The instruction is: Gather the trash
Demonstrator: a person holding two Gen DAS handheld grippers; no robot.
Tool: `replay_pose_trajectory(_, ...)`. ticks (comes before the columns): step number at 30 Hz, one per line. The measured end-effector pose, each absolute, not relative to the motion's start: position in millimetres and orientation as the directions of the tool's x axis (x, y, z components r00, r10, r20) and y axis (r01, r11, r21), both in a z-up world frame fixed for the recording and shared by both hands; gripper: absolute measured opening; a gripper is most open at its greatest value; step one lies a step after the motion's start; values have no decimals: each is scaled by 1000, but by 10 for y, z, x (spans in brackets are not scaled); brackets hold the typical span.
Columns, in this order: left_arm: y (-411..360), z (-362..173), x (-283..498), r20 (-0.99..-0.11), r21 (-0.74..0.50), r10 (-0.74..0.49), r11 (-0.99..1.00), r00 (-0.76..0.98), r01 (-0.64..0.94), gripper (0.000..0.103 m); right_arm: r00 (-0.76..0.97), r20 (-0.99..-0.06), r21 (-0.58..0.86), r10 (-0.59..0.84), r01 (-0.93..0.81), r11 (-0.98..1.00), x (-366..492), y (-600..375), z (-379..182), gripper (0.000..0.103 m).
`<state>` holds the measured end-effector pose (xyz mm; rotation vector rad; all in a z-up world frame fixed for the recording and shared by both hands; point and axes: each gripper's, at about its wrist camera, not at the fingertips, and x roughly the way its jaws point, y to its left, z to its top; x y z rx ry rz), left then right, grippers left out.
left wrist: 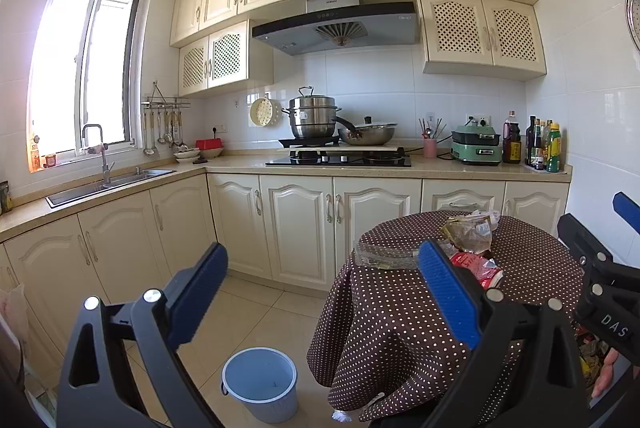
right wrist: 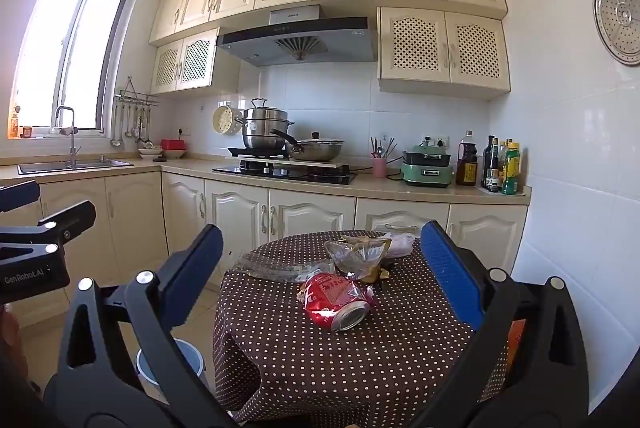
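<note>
Blue-padded jaws of the right gripper (right wrist: pixel 320 268) stand spread wide with nothing between the pads, levelled at the round bench (right wrist: pixel 320 356) under its brown polka-dot cloth. Left gripper (left wrist: pixel 324 292) likewise gapes wide and empty, tilted slightly down, off the bench's left edge above tiled floor.

Trash lies clustered on the bench top:
- crushed red can (right wrist: pixel 336 302) on its side, nearest the right gripper, open end toward the camera, partly inside clear film
- crumpled brownish clear bag (right wrist: pixel 358 256) just behind the can, touching it
- flat clear wrapper (right wrist: pixel 276 266) left of the bag, overhanging the bench's left rim
- pale crumpled plastic (right wrist: pixel 400 242) at the bench's far edge, behind the bag

Blue bucket (left wrist: pixel 260 384) stands upright on the floor just left of the bench's base; it looks bare inside.

Beyond the bench: cream cabinets, a hob carrying a steel steamer pot (left wrist: pixel 312 119) and a wok (left wrist: pixel 368 135). Sauce bottles (left wrist: pixel 544 147) stand to the right along the wall.
</note>
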<state>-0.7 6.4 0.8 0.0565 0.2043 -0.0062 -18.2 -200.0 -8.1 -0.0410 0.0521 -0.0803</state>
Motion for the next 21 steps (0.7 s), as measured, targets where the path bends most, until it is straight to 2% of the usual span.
replay_pose_trajectory(21,3,-60,31,-206,58,0,998,979,13,95,995,-54,-39,-83,81,996,-190,-2031,-99,97)
